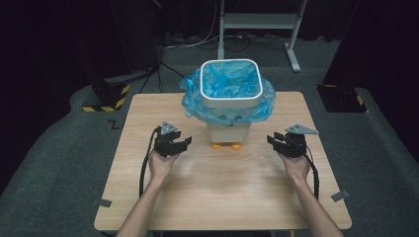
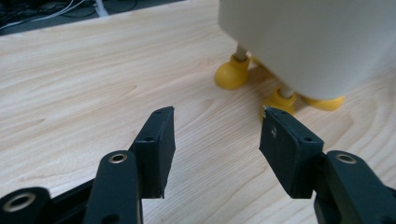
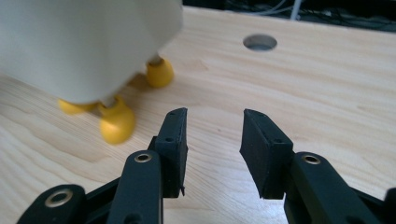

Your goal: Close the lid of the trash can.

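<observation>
A light wooden table [image 1: 222,192] is standing on grey carpet in a dark room, with black curtains closing in on both sides. Behind the table's far edge, a white metal stand [image 1: 259,22] is rising from the floor, and cables are trailing across the carpet beside it. Yellow-and-black striped bases [image 1: 106,101] are sitting on the floor off the table's far left corner, with a dark base off the far right corner. A round hole [image 3: 259,42] is showing in the tabletop in the right gripper view.

A white bin [image 1: 230,91] is standing toward the far middle of the table, resting on small yellow feet [image 1: 226,145]. A blue plastic bag [image 1: 197,101] is lining it and spilling out under its white rim.

The left gripper [image 1: 184,143] is hovering just to the left of the bin's base, its jaws spread apart and holding nothing; in the left gripper view the bin's feet [image 2: 232,74] are lying just beyond its tips. The right gripper [image 1: 272,140] is hovering just to the right of the bin's base, jaws likewise parted and empty. Nothing is standing between either gripper and the bin.
</observation>
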Action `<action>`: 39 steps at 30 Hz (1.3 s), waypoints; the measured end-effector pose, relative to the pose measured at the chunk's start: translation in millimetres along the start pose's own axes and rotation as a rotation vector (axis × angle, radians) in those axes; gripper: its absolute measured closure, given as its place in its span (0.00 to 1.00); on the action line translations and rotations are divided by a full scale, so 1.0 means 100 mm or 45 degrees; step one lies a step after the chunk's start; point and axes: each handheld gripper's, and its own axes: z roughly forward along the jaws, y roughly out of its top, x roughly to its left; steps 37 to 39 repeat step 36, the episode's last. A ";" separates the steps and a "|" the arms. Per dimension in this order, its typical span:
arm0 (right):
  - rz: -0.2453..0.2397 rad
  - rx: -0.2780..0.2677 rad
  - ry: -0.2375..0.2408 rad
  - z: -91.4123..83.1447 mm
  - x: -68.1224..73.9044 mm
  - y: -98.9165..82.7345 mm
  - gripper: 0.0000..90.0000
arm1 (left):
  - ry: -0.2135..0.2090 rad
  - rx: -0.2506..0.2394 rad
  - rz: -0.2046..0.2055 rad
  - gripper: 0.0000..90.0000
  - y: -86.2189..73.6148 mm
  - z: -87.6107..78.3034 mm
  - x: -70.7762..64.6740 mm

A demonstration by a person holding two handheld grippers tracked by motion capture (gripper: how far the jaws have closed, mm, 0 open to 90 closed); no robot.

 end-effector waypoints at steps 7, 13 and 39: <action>-0.004 0.074 -0.056 0.20 -0.07 -0.14 0.68 | 0.058 0.044 0.002 0.50 -0.09 0.15 0.06; 0.007 0.107 -0.083 0.29 -0.09 -0.22 0.67 | 0.085 0.073 -0.015 0.50 -0.16 0.26 0.10; -0.039 0.211 -0.152 0.46 -0.09 -0.32 0.47 | 0.159 0.154 0.000 0.35 -0.39 0.50 0.13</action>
